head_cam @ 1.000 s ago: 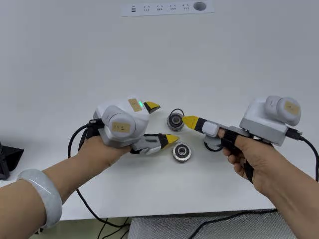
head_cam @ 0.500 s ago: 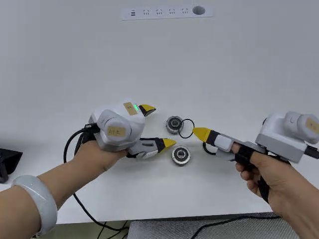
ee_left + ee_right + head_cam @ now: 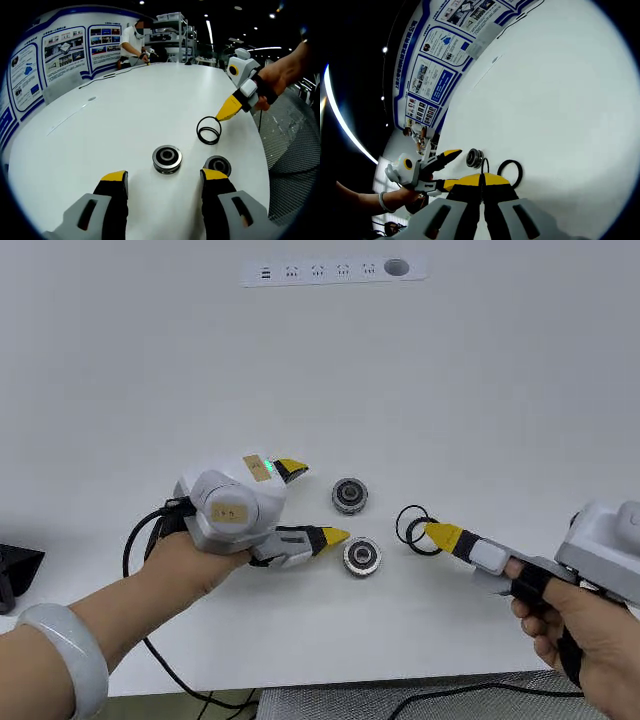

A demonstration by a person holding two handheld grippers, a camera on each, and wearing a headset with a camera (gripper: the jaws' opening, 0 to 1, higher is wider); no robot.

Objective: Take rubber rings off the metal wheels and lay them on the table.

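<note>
In the head view the white right gripper [image 3: 443, 535] is cut off at the frame edge. Its yellow-tipped fingers are pressed together on one of two overlapping thin black rubber rings [image 3: 415, 530], which lie on the white tabletop [image 3: 480, 440] right of two round metal wheels [image 3: 350, 495]. The left gripper view looks between the white left gripper [image 3: 165, 176]'s spread fingers at both wheels [image 3: 167, 158], one partly hidden behind a finger, with the rings [image 3: 209, 131] beyond. The right gripper view is rolled: one ring rises edge-on from the closed fingers [image 3: 470, 181], and the blue wall posters [image 3: 435, 75] are too small to read.
</note>
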